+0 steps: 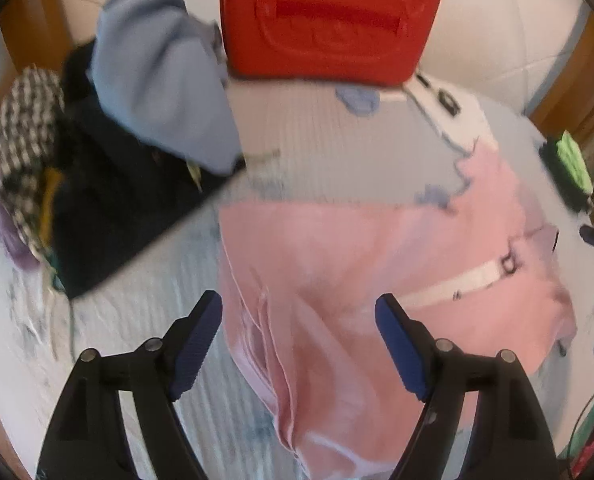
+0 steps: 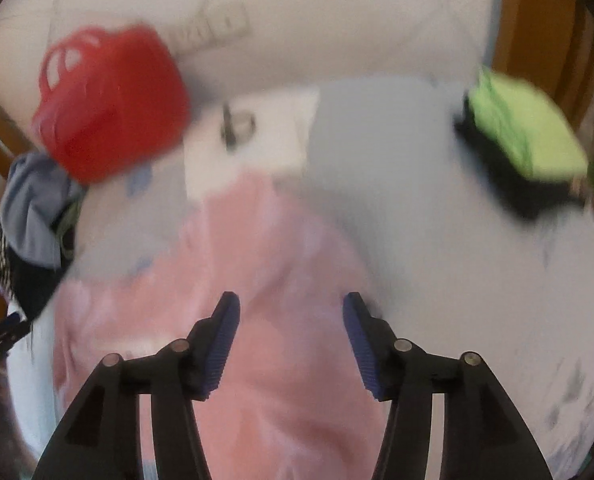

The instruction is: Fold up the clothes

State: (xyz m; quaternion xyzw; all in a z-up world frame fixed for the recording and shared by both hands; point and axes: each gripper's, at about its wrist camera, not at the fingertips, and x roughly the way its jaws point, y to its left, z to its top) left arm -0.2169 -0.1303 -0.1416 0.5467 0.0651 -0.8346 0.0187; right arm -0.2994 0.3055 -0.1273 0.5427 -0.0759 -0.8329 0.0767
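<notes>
Both wrist views look steeply down on a pink garment (image 1: 337, 264) spread on a round, cloth-covered surface (image 1: 137, 320). The left gripper (image 1: 299, 344) hangs above the garment's near-left portion with its jaws wide apart and nothing between the pads; the pink cloth lies below them, a run of lengthwise pleats passing under the gap and the garment's left edge just inside the left finger. The right gripper (image 2: 291, 346) hangs above the same pink garment (image 2: 233, 280) nearer its right border, jaws parted to a middling gap and likewise empty; the bare surface (image 2: 457, 280) begins just beyond its right finger. As seen from the left wrist, the garment's long axis appears to run from the near edge away toward the red plastic basket (image 1: 329, 20), with a white band (image 1: 449, 284) crossing it obliquely on the right. Judged from this layout, each gripper stands nearest its own side of the garment, so the next grasp would fall to left and right edges respectively. An unfolded heap of clothes (image 1: 97, 152) lies well to the left, and a folded green item (image 2: 525, 128) rests at the far right; motion blur hides finer detail in the right view
</notes>
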